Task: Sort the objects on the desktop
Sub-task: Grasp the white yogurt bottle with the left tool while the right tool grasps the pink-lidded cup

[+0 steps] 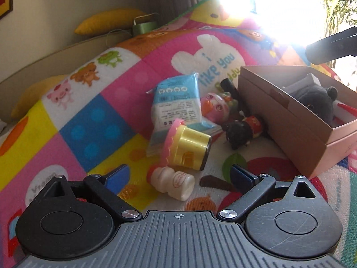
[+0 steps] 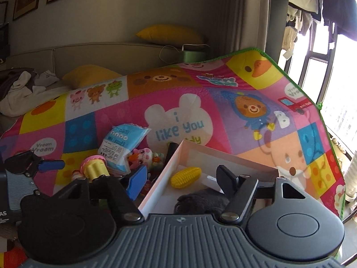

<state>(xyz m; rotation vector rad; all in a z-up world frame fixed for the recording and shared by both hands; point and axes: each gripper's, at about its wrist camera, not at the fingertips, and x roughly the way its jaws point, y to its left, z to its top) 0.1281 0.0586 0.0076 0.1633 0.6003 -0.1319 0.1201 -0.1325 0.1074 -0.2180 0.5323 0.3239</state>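
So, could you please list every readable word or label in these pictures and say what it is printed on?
"i like you": white bunny patch on the play mat.
"Vroom Vroom": white bubble on the mat.
"B": mat.
Blue-and-white packet: print too small to read.
Small white bottle: label blurred.

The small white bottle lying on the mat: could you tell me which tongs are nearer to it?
Left. The left tongs stand open right at the white bottle, which lies between their tips. The right tongs hover open over the cardboard box.
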